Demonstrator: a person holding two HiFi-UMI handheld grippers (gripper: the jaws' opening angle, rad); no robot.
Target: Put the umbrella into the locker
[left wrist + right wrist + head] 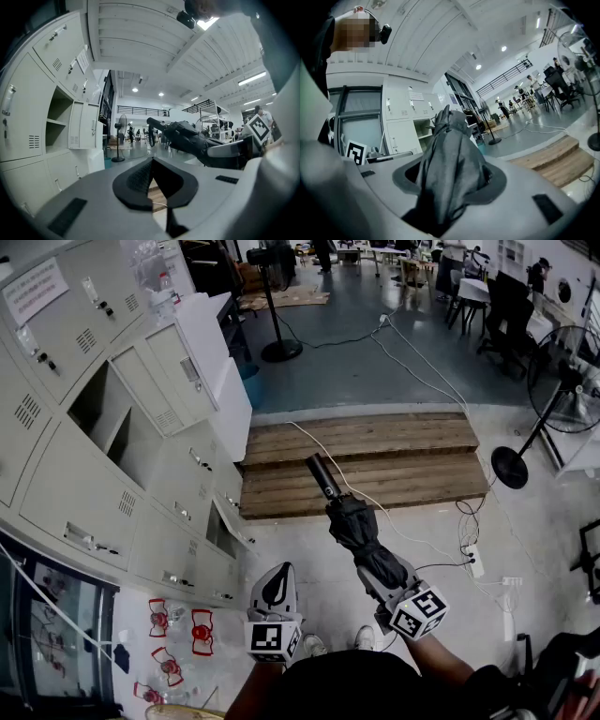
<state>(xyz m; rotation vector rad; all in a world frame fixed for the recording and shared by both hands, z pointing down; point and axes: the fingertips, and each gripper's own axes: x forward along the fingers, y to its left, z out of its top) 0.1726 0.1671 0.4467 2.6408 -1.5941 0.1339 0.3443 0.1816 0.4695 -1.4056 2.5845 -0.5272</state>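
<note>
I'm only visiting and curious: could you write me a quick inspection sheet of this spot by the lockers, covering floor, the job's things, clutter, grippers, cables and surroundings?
Surface: pale floor, with a wooden platform ahead.
Job's things: folded dark umbrella, not yet stowed; one locker compartment stands open.
Clutter: small red-and-white items by the locker base; cannot identify them.
Grippers: right gripper shut on the umbrella; left gripper shut, holding nothing.
Cables: white cable crosses the platform towards a power strip.
Surroundings: standing fan; people at distant tables.
</note>
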